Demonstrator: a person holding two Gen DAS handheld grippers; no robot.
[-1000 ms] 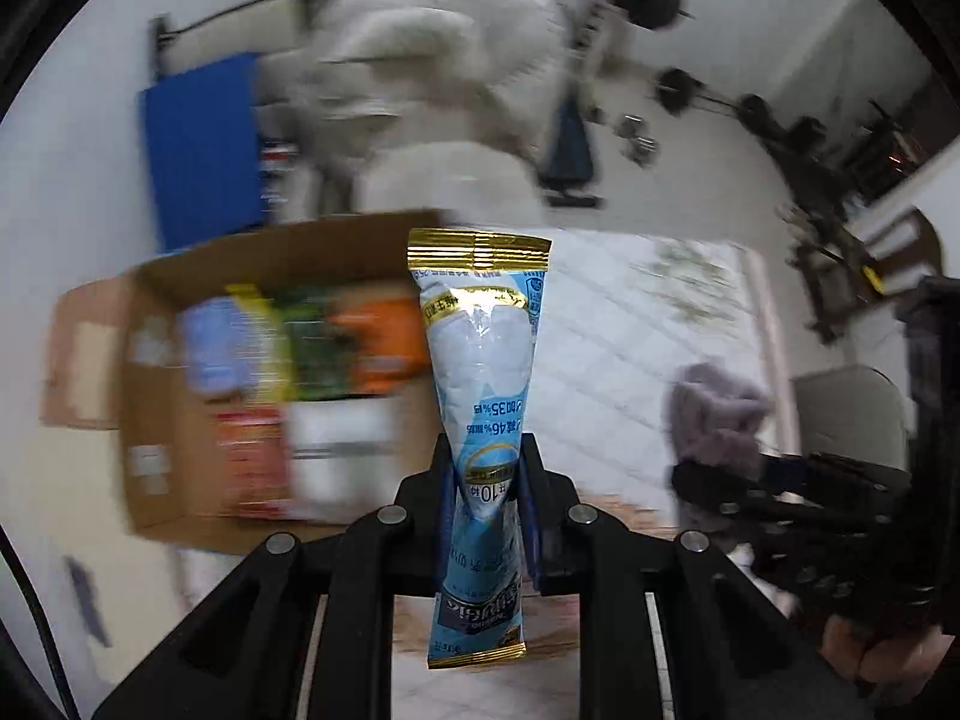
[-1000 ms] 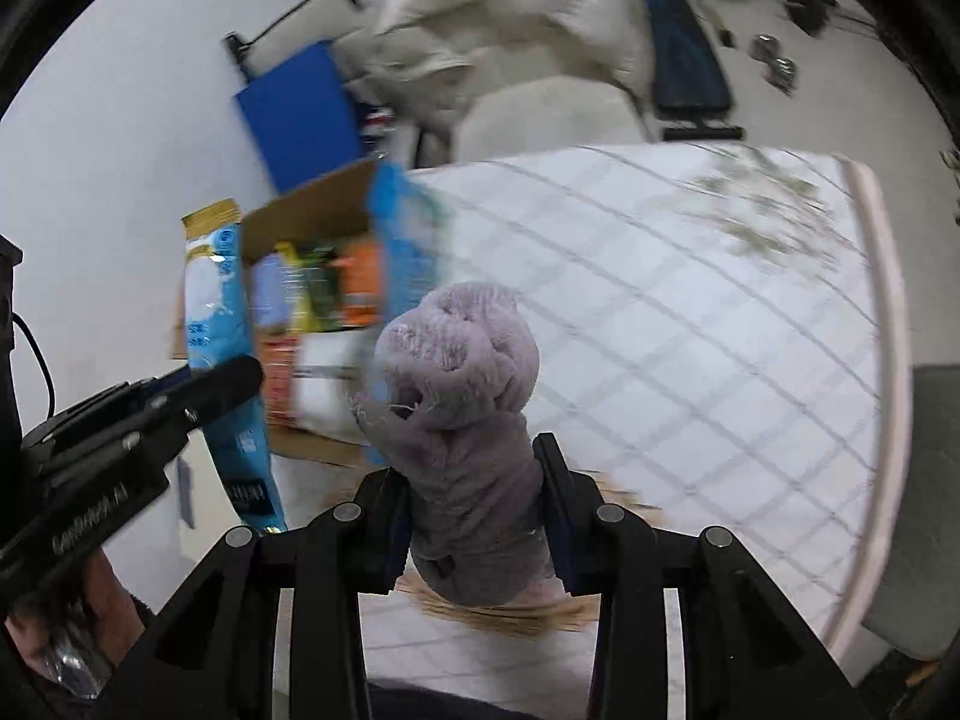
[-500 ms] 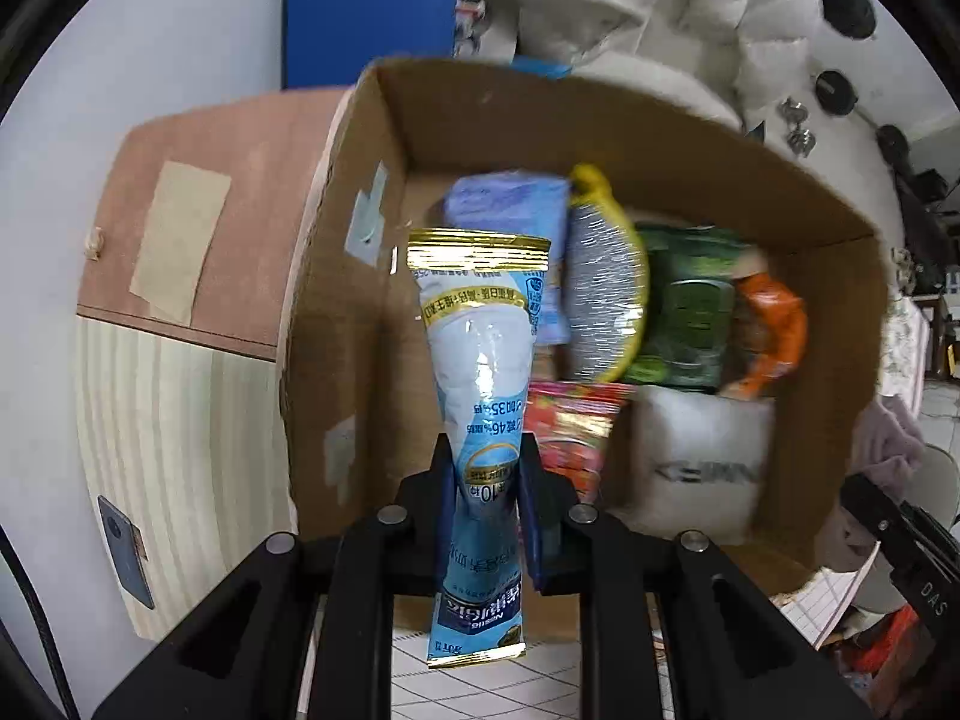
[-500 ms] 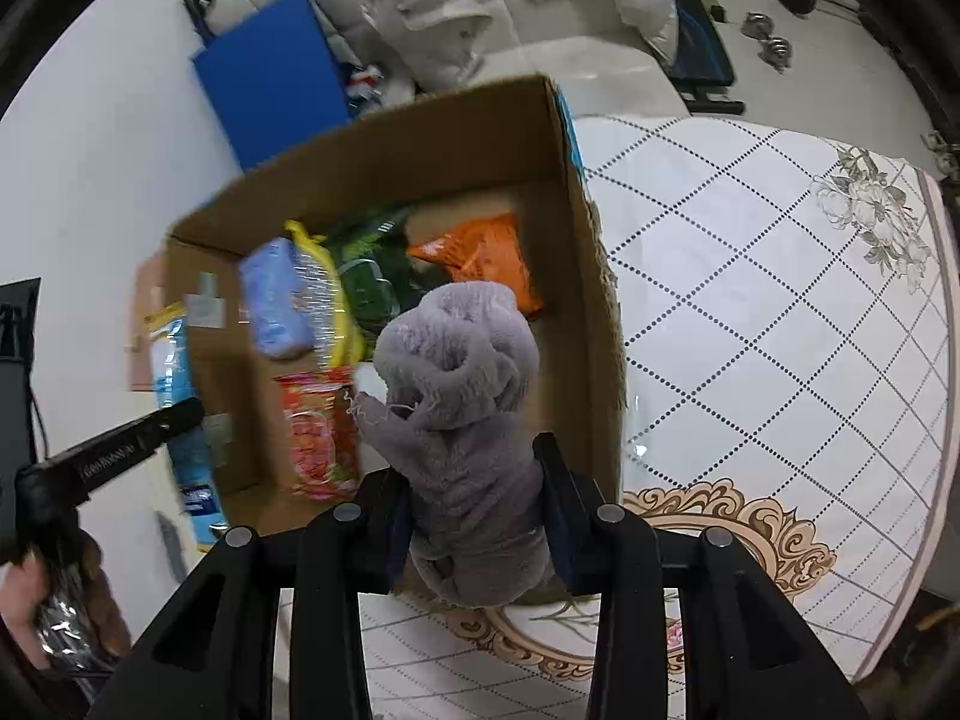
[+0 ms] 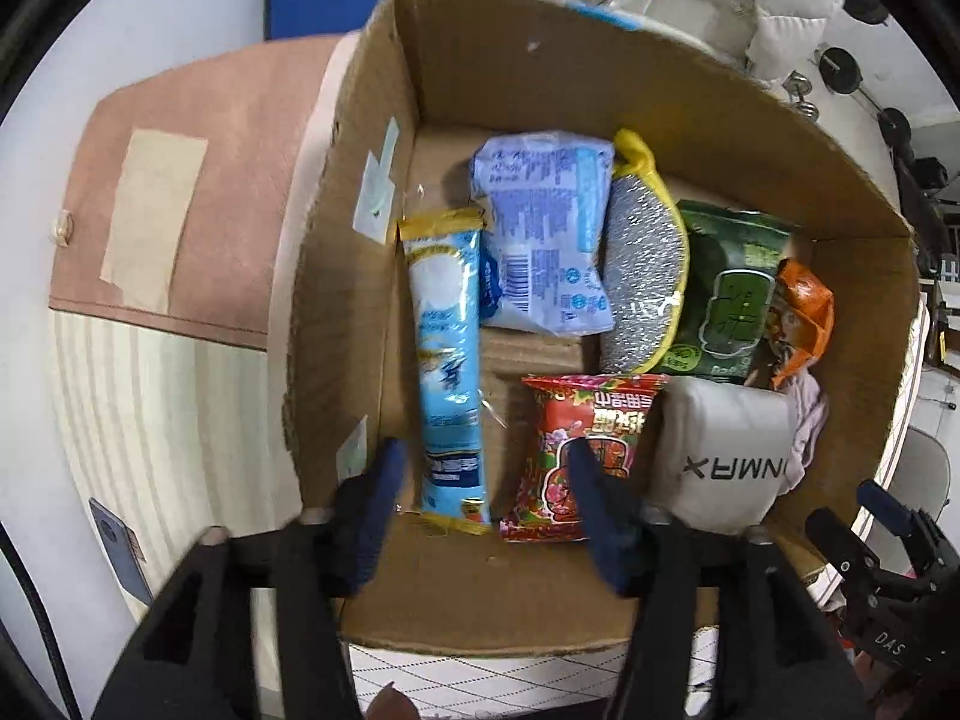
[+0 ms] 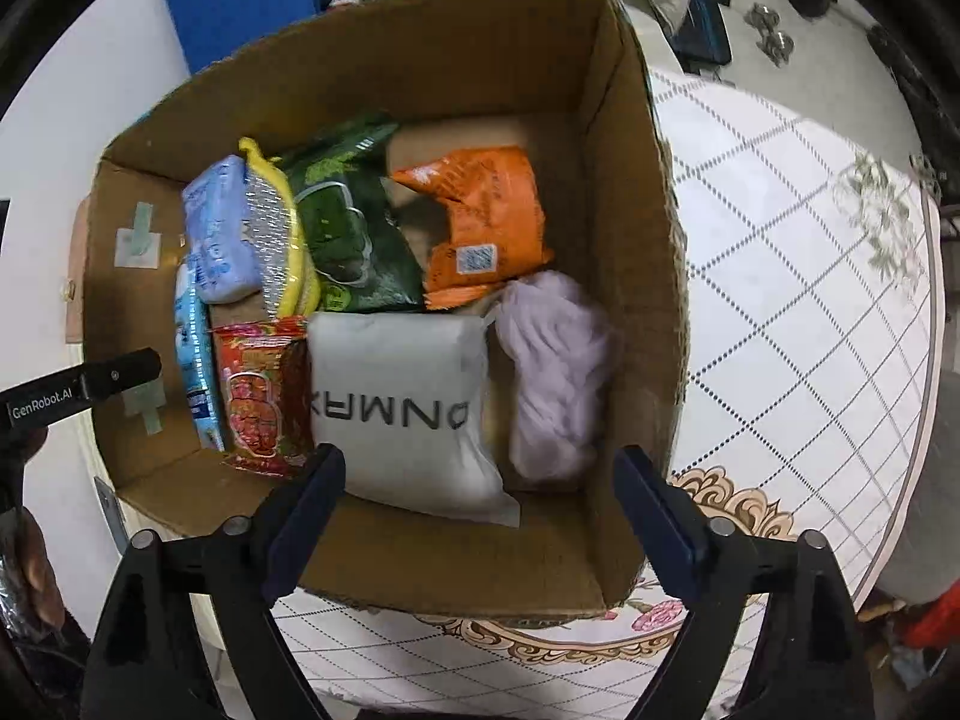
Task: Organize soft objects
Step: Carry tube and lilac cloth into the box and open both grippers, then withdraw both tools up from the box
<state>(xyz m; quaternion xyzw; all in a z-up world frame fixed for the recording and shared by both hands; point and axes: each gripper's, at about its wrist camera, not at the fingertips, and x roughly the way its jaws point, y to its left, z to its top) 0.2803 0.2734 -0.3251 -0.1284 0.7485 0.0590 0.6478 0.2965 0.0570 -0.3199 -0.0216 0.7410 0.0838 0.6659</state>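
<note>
- You are spreading both tongs, left tongs (image 5: 480, 504) and right tongs (image 6: 474, 480), pinching nothing, releasing over the open brown cardboard box (image 6: 630, 192).
- The long light-blue foil sachet (image 5: 447, 360) is lying along the box's left wall, filling that gap.
- The crumpled lilac fleece cloth (image 6: 555, 372) is sitting in the right corner beside the white pouch (image 6: 402, 408).

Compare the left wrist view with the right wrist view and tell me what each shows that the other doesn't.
Only the left wrist view shows the pink flap with tape beside the cardboard box. Only the right wrist view shows the orange packet's full face and the quilted white cloth around the box. Both show the box, the blue tube, white pouch and purple cloth inside.
</note>
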